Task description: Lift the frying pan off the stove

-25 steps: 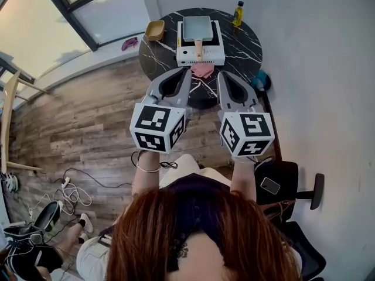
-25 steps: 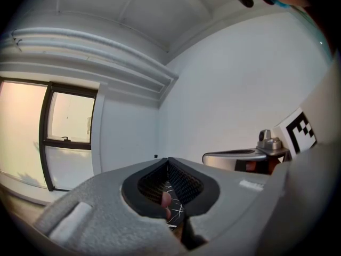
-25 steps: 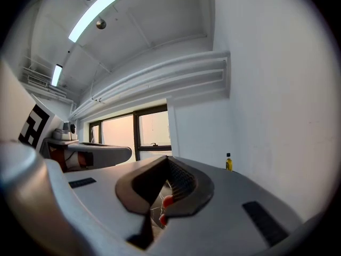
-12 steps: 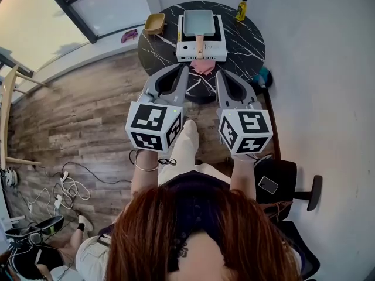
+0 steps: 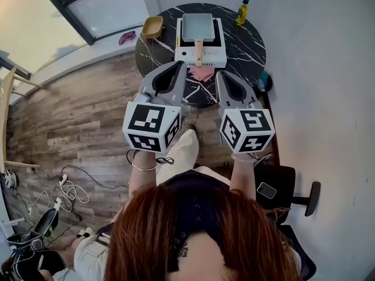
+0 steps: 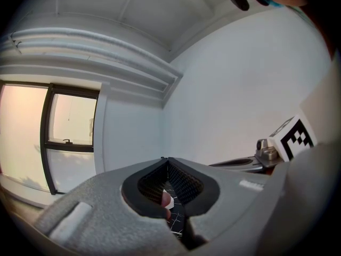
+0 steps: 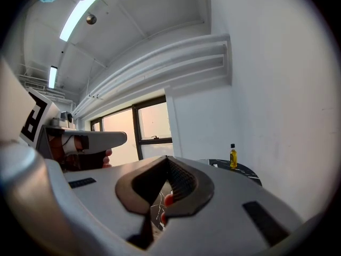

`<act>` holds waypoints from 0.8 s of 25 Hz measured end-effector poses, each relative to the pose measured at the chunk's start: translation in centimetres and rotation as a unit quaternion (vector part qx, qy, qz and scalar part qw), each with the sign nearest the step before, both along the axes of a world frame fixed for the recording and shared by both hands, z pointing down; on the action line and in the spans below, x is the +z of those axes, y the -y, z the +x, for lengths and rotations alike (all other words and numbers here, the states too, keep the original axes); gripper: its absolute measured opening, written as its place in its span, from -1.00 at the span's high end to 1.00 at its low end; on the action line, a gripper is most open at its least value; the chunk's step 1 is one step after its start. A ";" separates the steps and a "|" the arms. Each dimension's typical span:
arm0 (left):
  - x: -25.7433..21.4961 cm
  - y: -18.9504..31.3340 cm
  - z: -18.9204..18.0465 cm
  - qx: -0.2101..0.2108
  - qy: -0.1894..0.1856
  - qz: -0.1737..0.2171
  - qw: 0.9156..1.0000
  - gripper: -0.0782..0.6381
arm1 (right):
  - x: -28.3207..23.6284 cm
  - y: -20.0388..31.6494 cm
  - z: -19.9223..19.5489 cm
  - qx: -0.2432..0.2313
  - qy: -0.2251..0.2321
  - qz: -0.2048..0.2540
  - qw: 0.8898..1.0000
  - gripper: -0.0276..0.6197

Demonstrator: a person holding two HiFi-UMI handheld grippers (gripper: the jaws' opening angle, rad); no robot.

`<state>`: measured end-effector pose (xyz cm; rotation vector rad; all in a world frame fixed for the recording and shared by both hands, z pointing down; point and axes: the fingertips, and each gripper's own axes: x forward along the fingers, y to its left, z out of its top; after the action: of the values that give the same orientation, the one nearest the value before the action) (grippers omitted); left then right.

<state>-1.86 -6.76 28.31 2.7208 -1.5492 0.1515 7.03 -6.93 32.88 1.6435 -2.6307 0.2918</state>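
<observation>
Jaws on both sides are closed with nothing in them: left gripper (image 5: pixel 182 64) and right gripper (image 5: pixel 218 74) sit at the near edge of the worktop (image 5: pixel 249 48). Frying pan (image 5: pixel 197 26) is on the stove (image 5: pixel 202 57), mid-worktop. Best plan, I reckon: open the right jaws, line up on the handle (image 5: pixel 199 48), clamp close to the pan, lift straight up. Pan is square, grey and shallow; its wooden handle points at me.

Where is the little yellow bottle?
In the head view, the small yellow bottle stands at the far right edge of the round black marble table, right of the white stove.
</observation>
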 end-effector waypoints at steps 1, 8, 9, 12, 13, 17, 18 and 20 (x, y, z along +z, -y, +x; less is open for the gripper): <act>0.0 0.5 0.0 0.001 0.000 -0.001 1.000 0.74 | 0.0 0.4 0.0 0.000 0.000 -0.001 1.000 0.89; 0.2 4.0 0.3 0.002 -0.004 -0.003 1.000 0.74 | 0.7 3.9 0.4 0.008 -0.010 -0.011 1.000 0.89; 0.3 4.5 0.3 0.002 -0.004 -0.003 1.000 0.74 | 0.8 4.4 0.5 0.009 -0.012 -0.012 1.000 0.89; 0.5 5.9 0.3 0.001 -0.002 -0.007 1.000 0.74 | 1.1 5.8 0.6 0.010 -0.011 -0.017 1.000 0.88; 0.5 6.4 0.2 0.000 -0.002 -0.008 1.000 0.74 | 1.1 6.3 0.7 0.010 -0.010 -0.018 1.000 0.89; 0.2 8.3 -0.2 -0.004 -0.004 -0.009 1.000 0.74 | 1.1 8.2 0.6 0.010 -0.008 -0.023 1.000 0.88; 0.2 8.7 -0.3 -0.004 -0.004 -0.009 1.000 0.74 | 1.2 8.7 0.6 0.009 -0.006 -0.025 1.000 0.88; 0.3 9.5 -0.5 -0.004 -0.004 -0.011 1.000 0.74 | 1.4 9.5 0.4 0.009 -0.007 -0.029 1.000 0.88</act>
<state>-2.31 -16.24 28.57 2.6943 -1.5478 0.1561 7.47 -16.38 34.23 1.6453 -2.5729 0.3531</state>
